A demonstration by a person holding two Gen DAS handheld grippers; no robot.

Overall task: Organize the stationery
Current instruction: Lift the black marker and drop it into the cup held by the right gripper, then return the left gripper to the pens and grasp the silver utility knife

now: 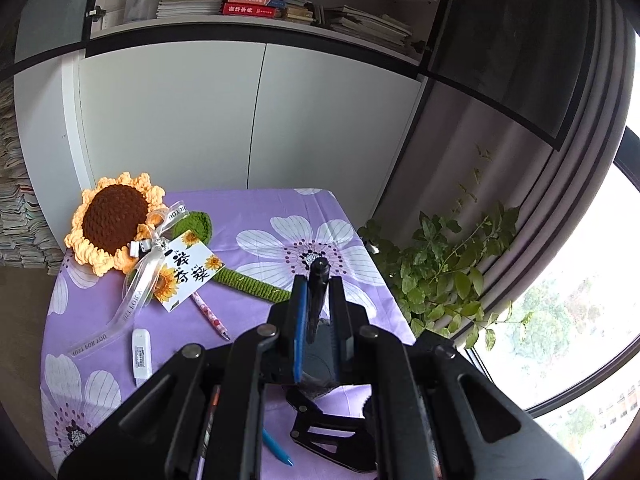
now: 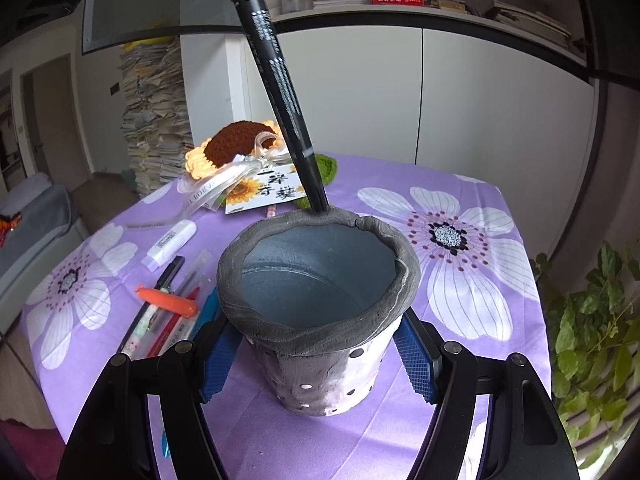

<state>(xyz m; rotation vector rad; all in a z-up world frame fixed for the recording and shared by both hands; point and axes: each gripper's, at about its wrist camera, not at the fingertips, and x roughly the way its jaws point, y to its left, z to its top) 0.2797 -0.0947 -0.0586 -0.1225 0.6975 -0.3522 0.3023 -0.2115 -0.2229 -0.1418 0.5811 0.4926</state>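
My left gripper (image 1: 318, 282) is shut on a black pen (image 1: 319, 300) that stands nearly upright between its fingers. In the right wrist view the same black pen (image 2: 276, 80) slants down from the top. Its lower end meets the far rim of a grey pen holder (image 2: 316, 308), and the tip is hidden there. My right gripper (image 2: 316, 360) is shut on the pen holder, with a blue pad (image 2: 414, 360) pressed against each side. The holder stands upright on the purple flowered tablecloth (image 2: 460, 312), and its inside looks empty.
Several pens (image 2: 168, 320) and an orange piece (image 2: 168, 300) lie left of the holder, with a white tube (image 2: 172, 240) behind them. A crochet sunflower (image 1: 114, 222) with a card lies at the back left. A pink pen (image 1: 210, 316) and a blue pen (image 1: 276, 446) lie loose. A plant (image 1: 448, 272) stands off the right edge.
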